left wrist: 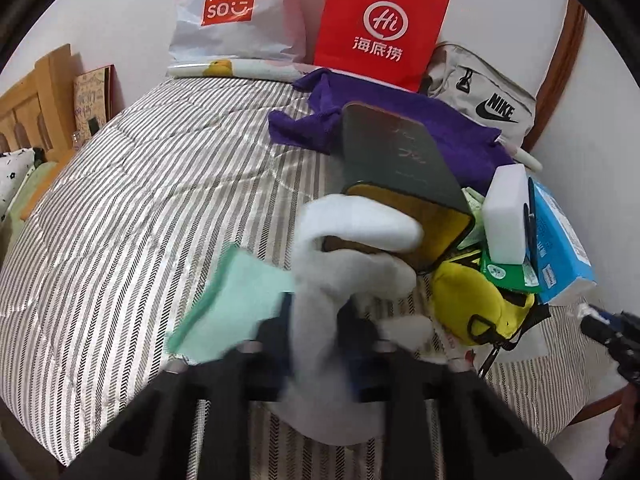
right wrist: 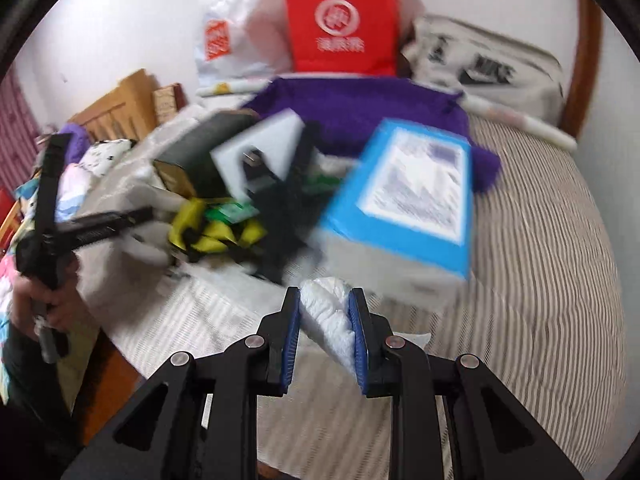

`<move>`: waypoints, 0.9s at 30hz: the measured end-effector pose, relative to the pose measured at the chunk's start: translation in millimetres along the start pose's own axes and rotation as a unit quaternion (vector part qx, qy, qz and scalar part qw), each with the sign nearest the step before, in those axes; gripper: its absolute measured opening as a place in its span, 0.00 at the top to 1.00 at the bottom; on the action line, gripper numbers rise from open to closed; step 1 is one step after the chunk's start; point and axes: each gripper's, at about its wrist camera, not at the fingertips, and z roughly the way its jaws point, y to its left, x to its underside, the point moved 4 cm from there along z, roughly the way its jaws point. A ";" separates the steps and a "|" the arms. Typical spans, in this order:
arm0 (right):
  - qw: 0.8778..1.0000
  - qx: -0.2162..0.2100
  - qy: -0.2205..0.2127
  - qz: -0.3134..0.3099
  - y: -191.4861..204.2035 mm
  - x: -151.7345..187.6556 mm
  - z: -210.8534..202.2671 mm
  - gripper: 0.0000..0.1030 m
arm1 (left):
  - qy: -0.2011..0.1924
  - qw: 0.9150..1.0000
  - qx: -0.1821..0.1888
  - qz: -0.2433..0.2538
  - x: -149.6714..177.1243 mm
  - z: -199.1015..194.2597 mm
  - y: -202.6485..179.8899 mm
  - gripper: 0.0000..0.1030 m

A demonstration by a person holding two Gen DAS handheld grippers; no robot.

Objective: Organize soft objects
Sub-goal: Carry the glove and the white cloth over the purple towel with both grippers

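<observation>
Left wrist view: the left gripper is seen closed on a white plush cloth, the fabric pinched between the two pads and billowing up ahead of the jaws, blurred. A mint-green cloth lies just left of the jaws on the striped quilt. Ahead and slightly right, a grey and yellow folded towel is propped up behind the plush cloth, with a purple towel spread farther ahead. To the right of the jaws a yellow pouch, a white sponge block and a blue tissue pack are piled together. Far ahead, a white Miniso bag, a red Haidilao bag and a grey Nike bag are leaned against the wall. Right wrist view: the right gripper is shown narrowed onto a crumpled white tissue, which is held between the blue pads and touches both. The blue tissue pack sits just ahead of the jaws, blurred, and the purple towel lies beyond it.
</observation>
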 end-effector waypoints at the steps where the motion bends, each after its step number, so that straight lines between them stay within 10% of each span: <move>1: 1.000 0.001 0.004 0.004 -4.6 3.6 4.5 0.77 | 0.002 1.000 0.005 -0.001 0.2 -0.6 0.5 0.90; 27: 0.998 -0.046 -0.052 0.014 -18.2 -33.9 -44.0 0.77 | -0.043 0.998 0.043 -0.015 -50.2 -82.0 -25.3 0.91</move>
